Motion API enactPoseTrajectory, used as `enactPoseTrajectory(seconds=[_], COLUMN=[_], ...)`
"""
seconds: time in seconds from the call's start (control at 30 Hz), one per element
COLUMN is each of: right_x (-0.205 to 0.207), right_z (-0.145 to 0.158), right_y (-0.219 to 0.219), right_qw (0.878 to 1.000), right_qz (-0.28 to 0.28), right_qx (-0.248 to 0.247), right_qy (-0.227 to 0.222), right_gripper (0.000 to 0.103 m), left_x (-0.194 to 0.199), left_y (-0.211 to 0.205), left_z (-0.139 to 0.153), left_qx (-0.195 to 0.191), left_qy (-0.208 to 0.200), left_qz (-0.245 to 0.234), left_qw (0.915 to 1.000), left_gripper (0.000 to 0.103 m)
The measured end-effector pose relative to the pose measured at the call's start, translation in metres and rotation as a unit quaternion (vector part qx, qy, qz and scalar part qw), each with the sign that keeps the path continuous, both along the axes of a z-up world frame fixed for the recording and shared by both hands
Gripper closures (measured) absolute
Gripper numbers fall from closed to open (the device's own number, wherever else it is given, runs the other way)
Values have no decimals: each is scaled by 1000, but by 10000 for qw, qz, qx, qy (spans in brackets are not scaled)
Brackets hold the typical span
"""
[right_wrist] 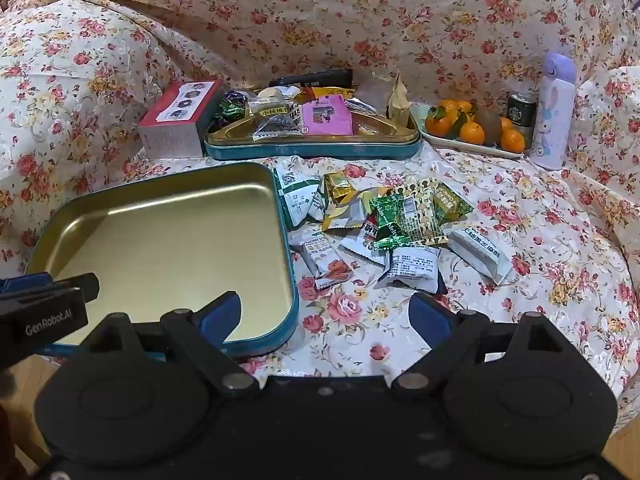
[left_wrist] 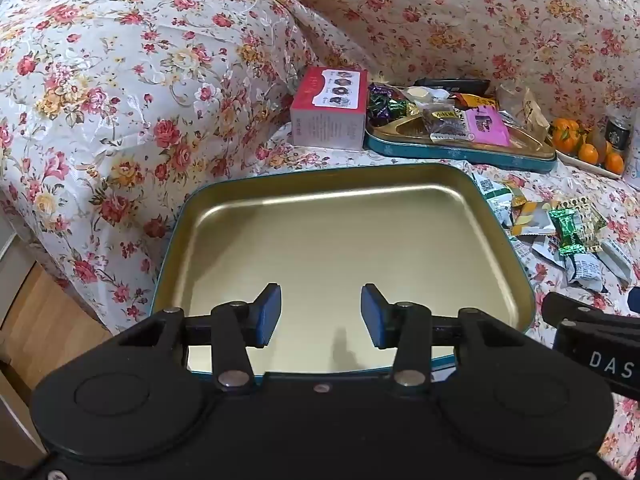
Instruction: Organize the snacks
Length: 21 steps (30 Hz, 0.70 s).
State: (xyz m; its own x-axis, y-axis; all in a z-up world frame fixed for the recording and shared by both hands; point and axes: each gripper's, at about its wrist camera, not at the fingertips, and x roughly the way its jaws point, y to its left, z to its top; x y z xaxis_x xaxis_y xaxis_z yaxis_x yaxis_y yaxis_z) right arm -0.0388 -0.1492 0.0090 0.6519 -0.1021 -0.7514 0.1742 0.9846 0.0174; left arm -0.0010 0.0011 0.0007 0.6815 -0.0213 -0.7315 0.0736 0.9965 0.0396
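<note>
An empty gold tin lid with a teal rim [left_wrist: 400, 170] lies on the flowered cloth; it also shows in the right wrist view [right_wrist: 286, 240]. My left gripper [left_wrist: 321, 316] is open and empty above its near part. A heap of loose wrapped snacks [right_wrist: 388, 224] lies right of the lid; the left wrist view shows it too [left_wrist: 568, 232]. My right gripper [right_wrist: 325, 320] is wide open and empty, low over the cloth just in front of the heap. A second teal tin [right_wrist: 312, 148] behind holds several snack packets.
A red and white box [right_wrist: 176, 120] stands left of the far tin. A plate of oranges [right_wrist: 472, 128], a dark can [right_wrist: 520, 114] and a lilac bottle [right_wrist: 554, 112] stand at the back right. Wooden floor [left_wrist: 44, 320] lies beyond the sofa's left edge.
</note>
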Motion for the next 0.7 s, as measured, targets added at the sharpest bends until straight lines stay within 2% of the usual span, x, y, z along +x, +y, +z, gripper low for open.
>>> enactPoseTrajectory(seconds=[0.3, 0.7], right_x=[-2, 1], right_z=[1, 0], right_y=[0, 0], right_qw=[10000, 10000], right_qz=[-2, 6], right_qx=[45, 55], right_qy=[-12, -4], right_gripper=[8, 8], left_x=[-1, -1], left_y=[-5, -2], left_z=[0, 0], left_qx=[103, 49], left_qy=[7, 85], left_qz=[-14, -16], left_qw=[9999, 10000], left_gripper=[51, 51])
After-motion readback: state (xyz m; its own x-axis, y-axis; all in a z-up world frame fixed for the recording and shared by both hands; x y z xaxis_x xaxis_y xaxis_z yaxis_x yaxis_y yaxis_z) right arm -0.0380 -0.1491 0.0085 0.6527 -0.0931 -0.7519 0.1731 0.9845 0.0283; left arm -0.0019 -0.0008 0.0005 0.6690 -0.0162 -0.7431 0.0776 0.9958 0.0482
